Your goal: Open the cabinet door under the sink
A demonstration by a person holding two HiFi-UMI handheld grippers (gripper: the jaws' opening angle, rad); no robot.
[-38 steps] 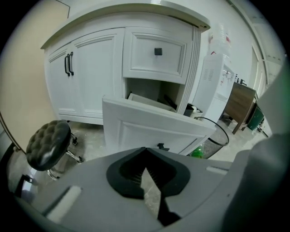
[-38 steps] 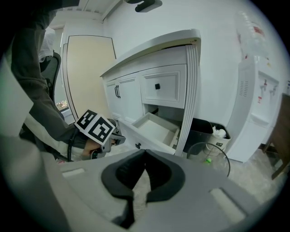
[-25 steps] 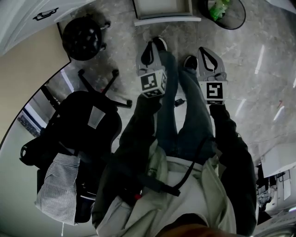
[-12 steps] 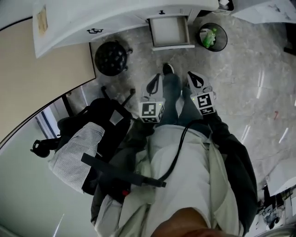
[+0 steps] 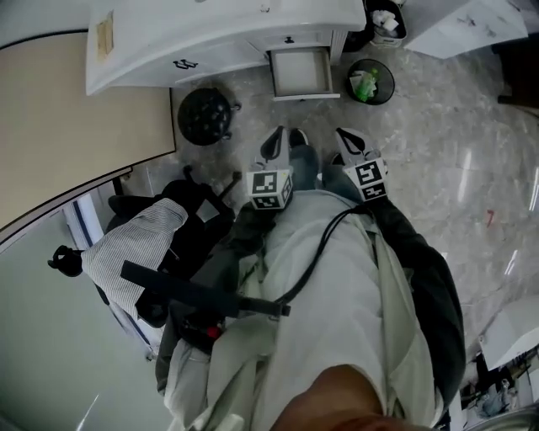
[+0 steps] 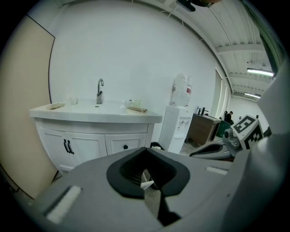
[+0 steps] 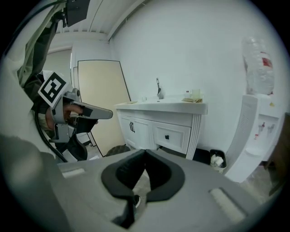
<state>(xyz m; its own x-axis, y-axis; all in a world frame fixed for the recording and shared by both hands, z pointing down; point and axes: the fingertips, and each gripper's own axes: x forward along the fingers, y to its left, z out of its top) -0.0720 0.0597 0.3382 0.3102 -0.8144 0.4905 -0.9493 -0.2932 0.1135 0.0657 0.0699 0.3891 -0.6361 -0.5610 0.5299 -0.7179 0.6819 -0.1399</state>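
Note:
The white sink cabinet (image 5: 219,29) stands ahead of me, and its two doors (image 6: 74,149) with black handles (image 6: 68,146) are closed. A faucet (image 6: 99,90) rises from its top. I hold both grippers up in front of my body, well short of the cabinet and touching nothing. My left gripper (image 5: 276,136) has its jaws shut and empty, which the left gripper view (image 6: 145,153) confirms. The jaws of my right gripper (image 5: 341,135) also meet at the tips with nothing between them (image 7: 145,153). Each gripper shows in the other's view: right (image 6: 217,149), left (image 7: 90,111).
A white drawer (image 5: 299,71) is pulled out low on the cabinet's right. Two waste bins (image 5: 370,82) (image 5: 386,18) and a water dispenser (image 6: 179,122) stand right of it. A black round object (image 5: 205,115) lies on the floor to the left. An office chair with a striped cloth (image 5: 135,252) is beside me.
Both grippers have risen from down by my feet to waist height. The head view has shifted, so that more of the sink cabinet shows at the top.

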